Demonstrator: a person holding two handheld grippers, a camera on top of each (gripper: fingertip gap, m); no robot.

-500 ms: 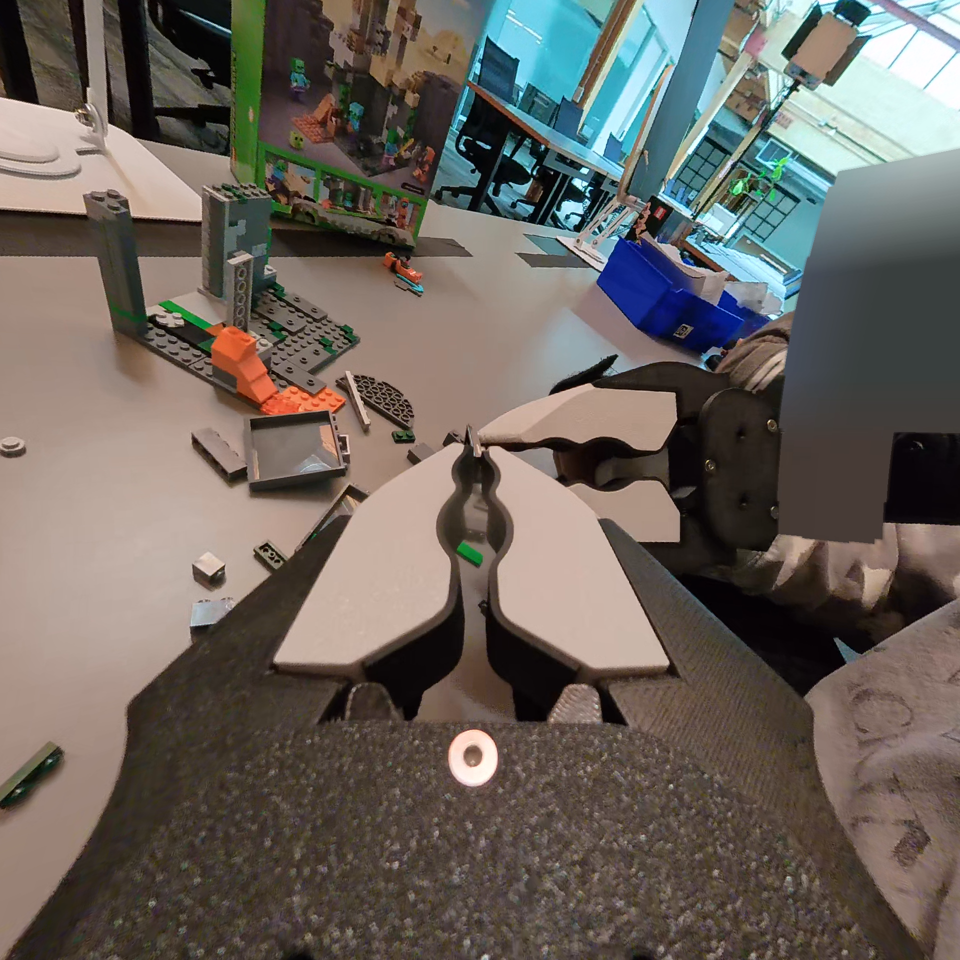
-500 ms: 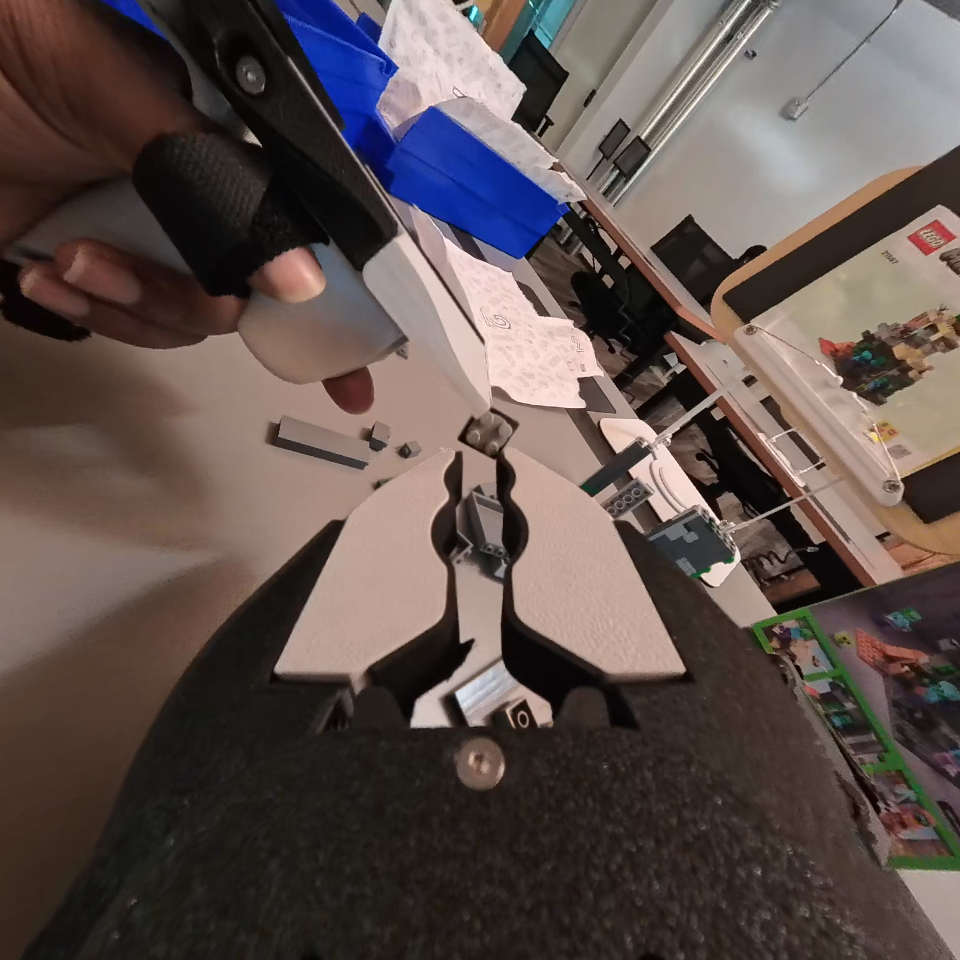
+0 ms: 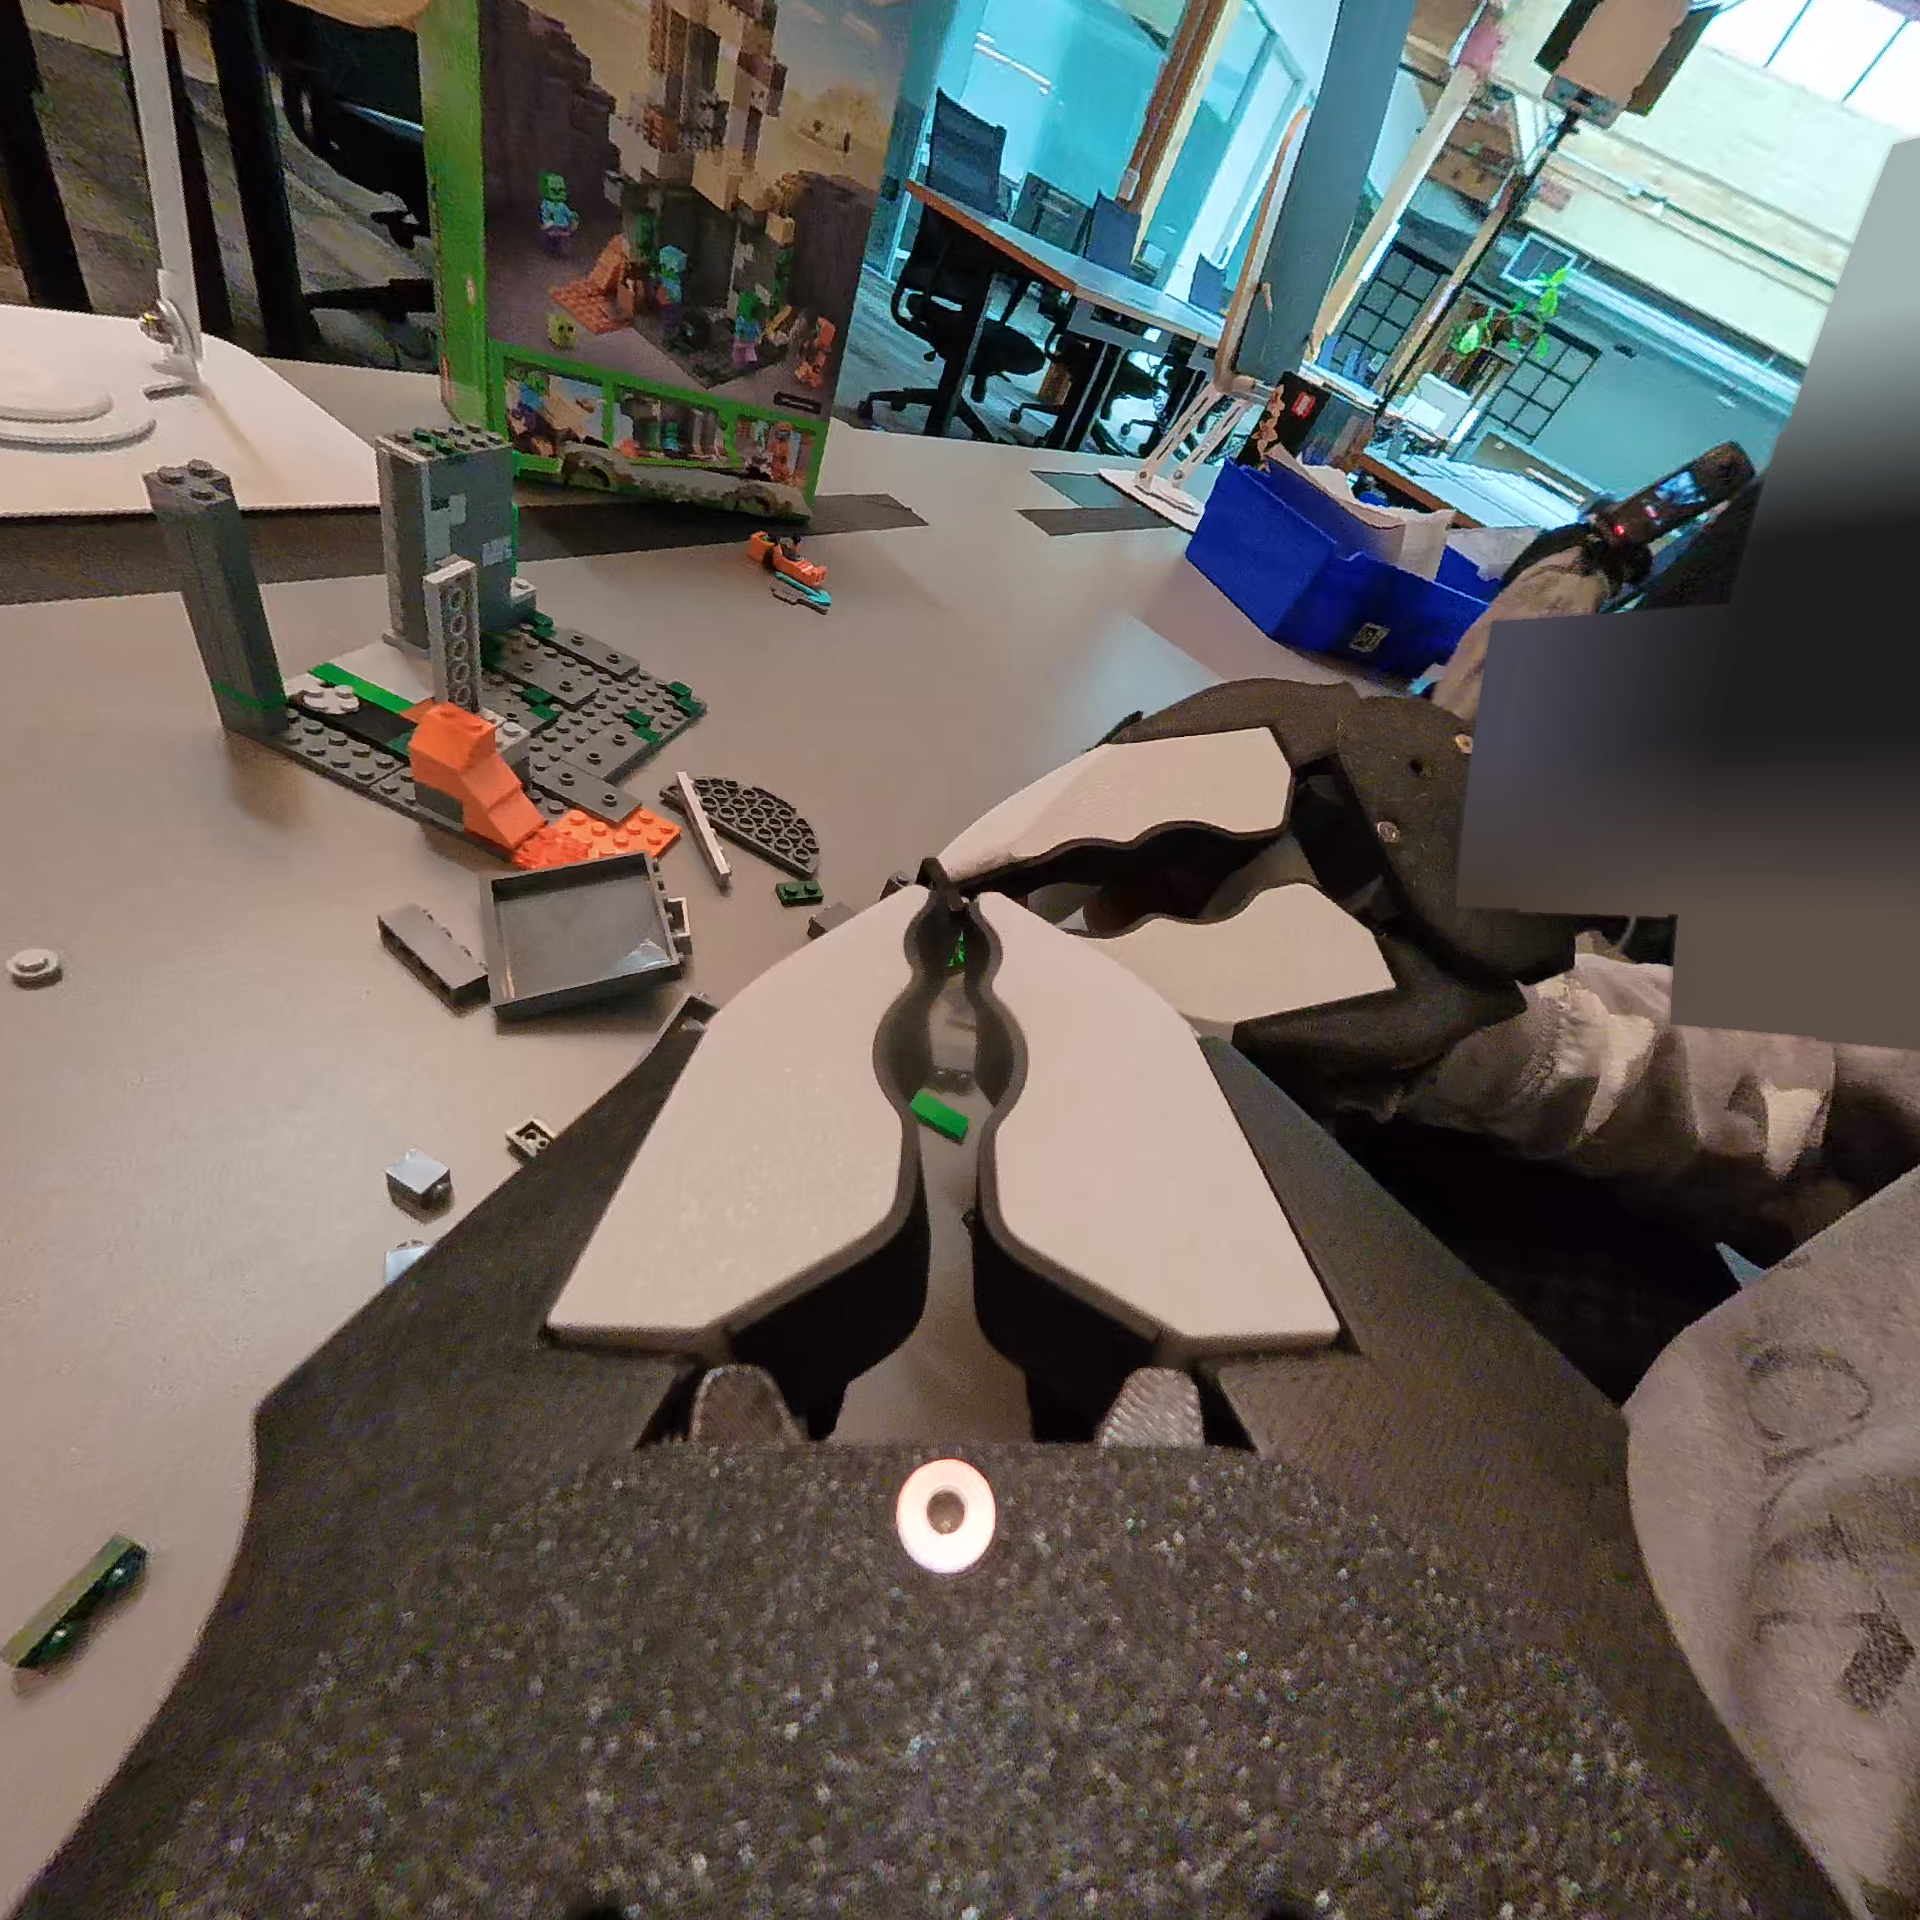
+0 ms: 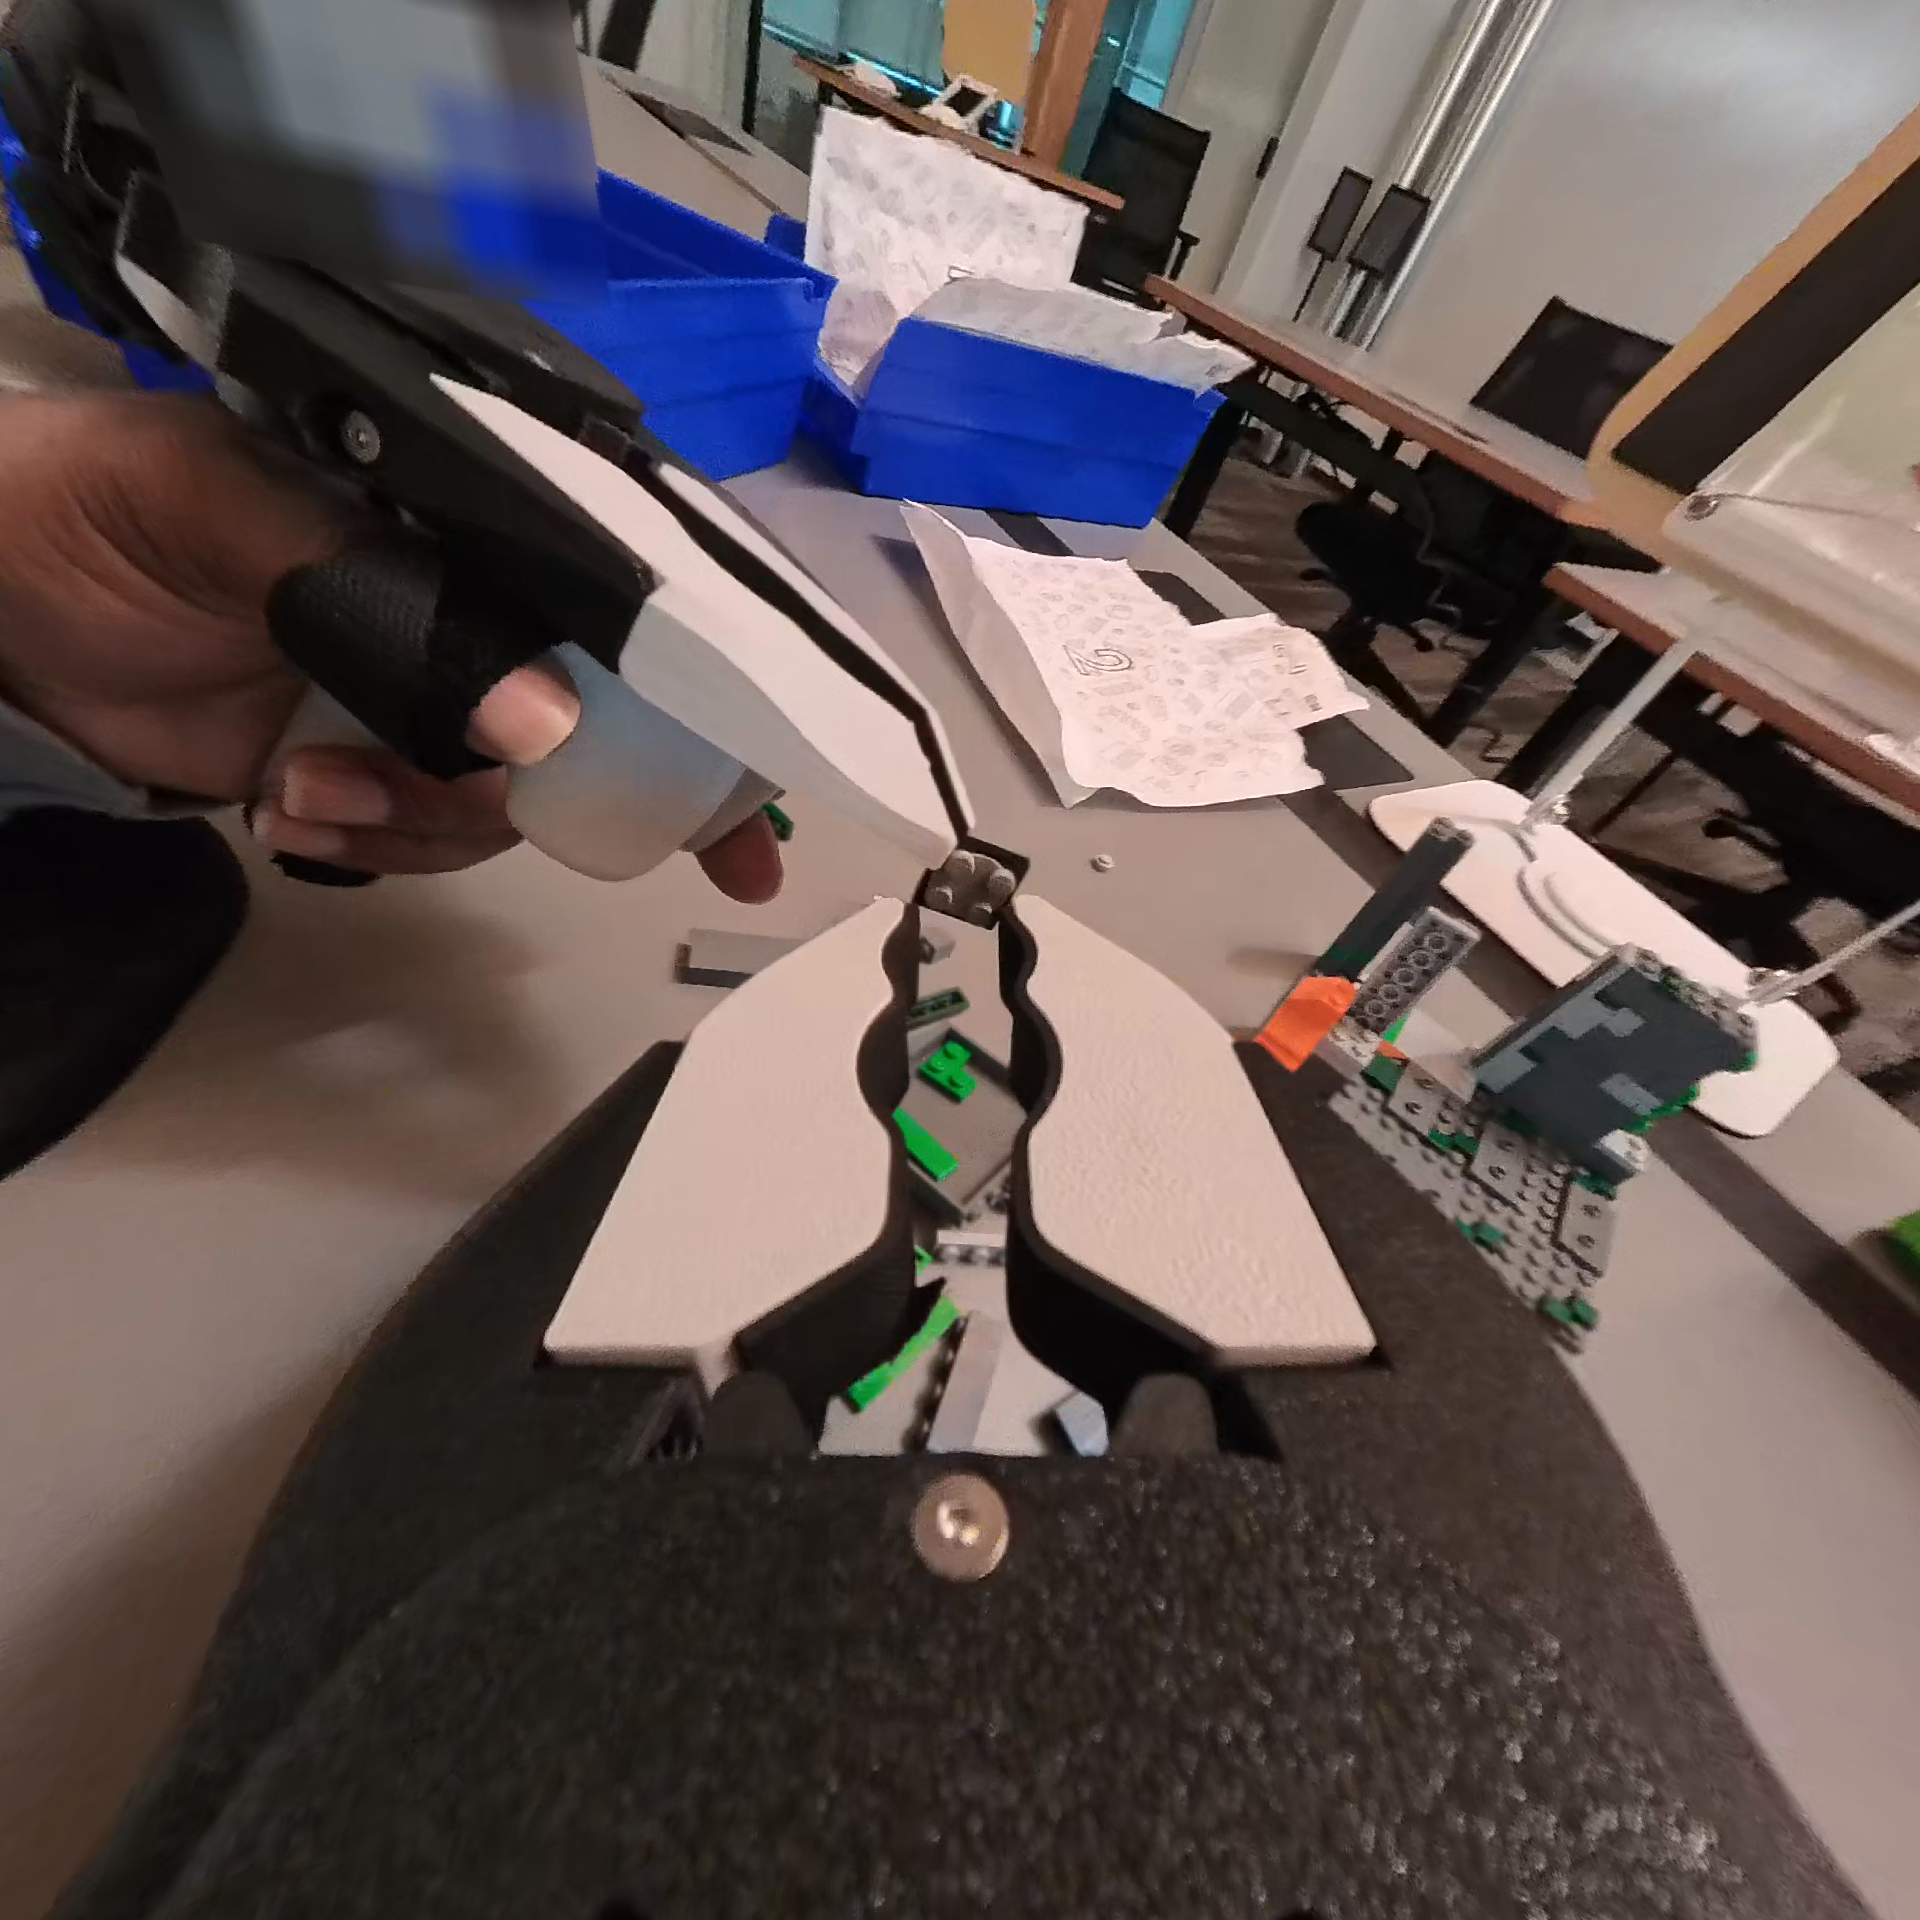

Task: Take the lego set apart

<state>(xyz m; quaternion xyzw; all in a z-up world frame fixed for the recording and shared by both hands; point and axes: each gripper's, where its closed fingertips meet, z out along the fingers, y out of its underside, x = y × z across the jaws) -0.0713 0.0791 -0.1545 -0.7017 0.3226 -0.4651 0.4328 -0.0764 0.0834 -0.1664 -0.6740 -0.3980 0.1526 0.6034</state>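
Observation:
My left gripper (image 3: pixel 948 906) and my right gripper (image 4: pixel 971 902) meet tip to tip above the table. Both are shut on one small grey studded lego piece (image 4: pixel 972 885), which shows as a dark sliver in the left wrist view (image 3: pixel 945 891). The right gripper (image 3: pixel 940 871) comes in from the right there; the left gripper (image 4: pixel 961 840) comes in from the upper left in the right wrist view, held by a hand. The partly stripped lego set (image 3: pixel 499 727) stands far left on its dark baseplate, with a grey tower (image 3: pixel 213 592), a grey wall (image 3: pixel 447 540) and an orange block (image 3: pixel 462 769). It also shows in the right wrist view (image 4: pixel 1507 1122).
Loose parts lie under and around the grippers: a square dark grey piece (image 3: pixel 582 935), a half-round plate (image 3: pixel 764 821), green plates (image 4: pixel 920 1143), small grey bricks (image 3: pixel 418 1182). The set's box (image 3: pixel 644 260) stands behind. Blue bins (image 4: pixel 1018 436) and a paper bag (image 4: pixel 1132 675) lie beyond. Left and right tips are no more than a few centimetres apart. The orange block (image 3: pixel 462 769) sits 15 cm or so from the ends of my right fingers. The right camera catches it too, in the right wrist view (image 4: pixel 1295 1010).
Both grippers have stayed shut on the small piece. The right gripper has turned, so its view is more level and shows the set at the right. The left gripper has barely moved.

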